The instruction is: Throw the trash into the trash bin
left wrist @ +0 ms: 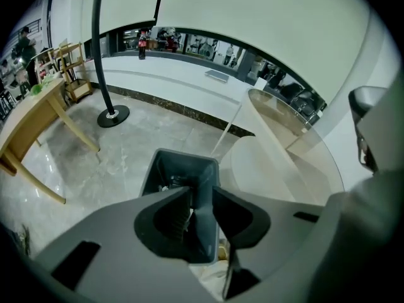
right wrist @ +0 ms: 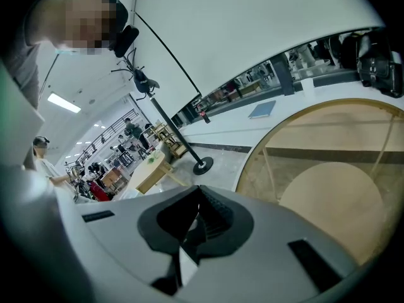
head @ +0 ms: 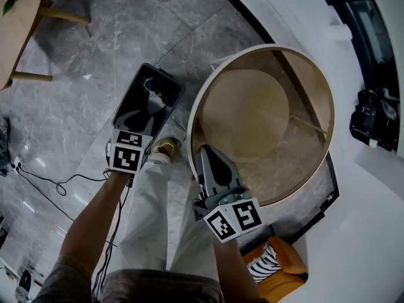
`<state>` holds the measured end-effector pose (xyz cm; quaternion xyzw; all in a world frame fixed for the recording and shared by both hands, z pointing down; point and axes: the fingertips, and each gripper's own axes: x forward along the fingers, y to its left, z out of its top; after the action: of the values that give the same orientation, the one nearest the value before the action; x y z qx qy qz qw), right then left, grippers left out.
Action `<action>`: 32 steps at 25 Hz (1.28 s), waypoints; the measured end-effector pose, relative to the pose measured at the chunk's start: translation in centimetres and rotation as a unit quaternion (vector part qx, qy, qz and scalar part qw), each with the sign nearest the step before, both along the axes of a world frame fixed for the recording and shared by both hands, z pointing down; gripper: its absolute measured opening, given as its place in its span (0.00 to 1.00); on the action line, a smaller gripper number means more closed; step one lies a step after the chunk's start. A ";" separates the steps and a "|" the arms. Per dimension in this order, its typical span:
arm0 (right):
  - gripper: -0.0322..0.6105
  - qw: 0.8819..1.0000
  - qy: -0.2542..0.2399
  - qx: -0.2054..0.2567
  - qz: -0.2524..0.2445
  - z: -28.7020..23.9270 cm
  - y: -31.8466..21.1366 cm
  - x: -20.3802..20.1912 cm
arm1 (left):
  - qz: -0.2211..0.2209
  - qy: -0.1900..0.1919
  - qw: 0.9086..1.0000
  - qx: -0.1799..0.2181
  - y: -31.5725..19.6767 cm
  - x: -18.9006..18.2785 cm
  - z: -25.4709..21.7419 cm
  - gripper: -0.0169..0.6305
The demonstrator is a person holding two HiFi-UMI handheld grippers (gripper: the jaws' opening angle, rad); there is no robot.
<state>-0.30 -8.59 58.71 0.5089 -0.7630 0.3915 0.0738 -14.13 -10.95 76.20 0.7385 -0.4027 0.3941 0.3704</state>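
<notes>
Fingers on the left gripper sit a little apart with nothing pinched. You just see straight down through the gap into the trash bin. The right gripper has its tips closed together, and I can't spot anything caught in them.

The bin is on the marble floor, directly under the left gripper, with its right edge just beside the wooden rim of the round glass table. There's something pale inside it, probably trash, but I can't make out what. The right gripper hangs over the near rim of that table, tips just inside the edge.

Room-wise, the table side is tight. Left of the bin the floor is open up to the legs of a wooden table, apart from a cable lying near the person's feet.
</notes>
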 end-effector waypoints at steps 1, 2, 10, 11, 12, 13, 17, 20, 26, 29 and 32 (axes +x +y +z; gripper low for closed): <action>0.08 1.000 0.001 0.000 0.004 -0.5 0.0 0.1 | 0.002 0.003 1.000 0.003 -0.1 0.1 -0.8 0.21; 0.08 1.000 0.002 0.001 0.008 -1.0 0.0 0.2 | 0.004 0.005 1.000 0.007 -0.2 0.2 -1.7 0.19; 0.08 1.000 -0.008 0.014 0.022 -6.8 0.8 0.6 | 0.019 0.011 0.999 0.026 -0.9 0.6 -9.7 0.05; 0.08 1.000 -0.011 0.015 0.021 -7.5 1.1 0.6 | 0.016 0.011 0.999 0.027 -0.8 0.6 -10.7 0.05; 0.08 1.000 -0.015 0.017 0.018 -8.3 1.3 0.6 | 0.016 0.010 0.999 0.031 -0.7 0.7 -11.8 0.06; 0.08 1.000 -0.019 0.020 0.015 -9.1 1.5 0.7 | 0.019 0.008 0.999 0.037 -0.6 0.9 -13.0 0.05; 0.08 0.999 -0.024 0.034 -0.003 -13.1 2.7 1.0 | 0.044 0.022 0.997 0.065 0.5 2.9 -19.3 0.05; 0.08 0.998 -0.020 0.051 -0.023 -17.0 3.6 1.3 | 0.058 0.048 0.993 0.089 1.3 4.7 -25.3 0.05; 0.08 0.995 -0.013 0.097 -0.039 -26.8 5.1 2.1 | 0.110 0.108 0.977 0.148 3.4 8.1 -39.1 0.05; 0.08 0.991 -0.003 0.127 -0.052 -31.5 5.5 2.4 | 0.128 0.137 0.966 0.179 4.2 9.5 -45.4 0.05; 0.08 0.985 0.018 0.159 -0.067 -35.3 6.2 2.8 | 0.144 0.165 0.952 0.213 5.1 10.8 -50.8 0.05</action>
<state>2.50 -2.39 23.39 0.4687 -0.8466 0.2502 0.0325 -3.33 -5.83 25.45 0.9049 -0.3000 0.2213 0.2053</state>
